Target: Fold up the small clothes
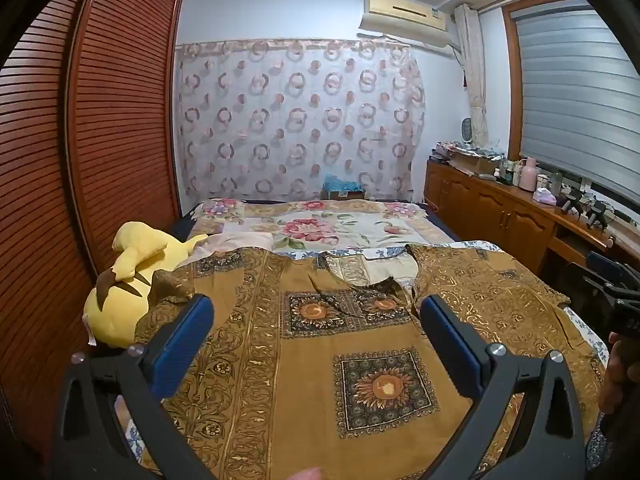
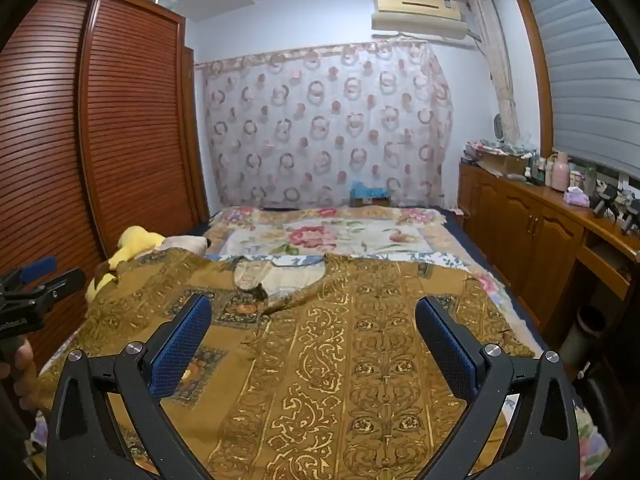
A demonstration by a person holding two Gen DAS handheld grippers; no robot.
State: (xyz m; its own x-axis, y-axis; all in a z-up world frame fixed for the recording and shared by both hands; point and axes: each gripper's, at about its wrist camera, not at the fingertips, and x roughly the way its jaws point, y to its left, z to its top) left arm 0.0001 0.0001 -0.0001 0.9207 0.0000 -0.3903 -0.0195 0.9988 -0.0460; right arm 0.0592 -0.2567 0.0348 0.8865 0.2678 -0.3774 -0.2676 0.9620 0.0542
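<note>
Above the flat ochre patterned cotton shirt [image 1: 320, 360], both grippers' blue fingers [image 2: 180, 352] stood apart, empty; loose fabric risked bunching once pinched.

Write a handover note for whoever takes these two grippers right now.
Left gripper: open, empty, above the garment.
Right gripper: open, empty, likewise.
The mustard-brown patterned shirt with gold print lies spread flat on the bed's floral cover, neckline toward the far end. Its left sleeve reaches the yellow plush toy.
Done: shirt laid out.
Left: every fold; none is made yet.
</note>
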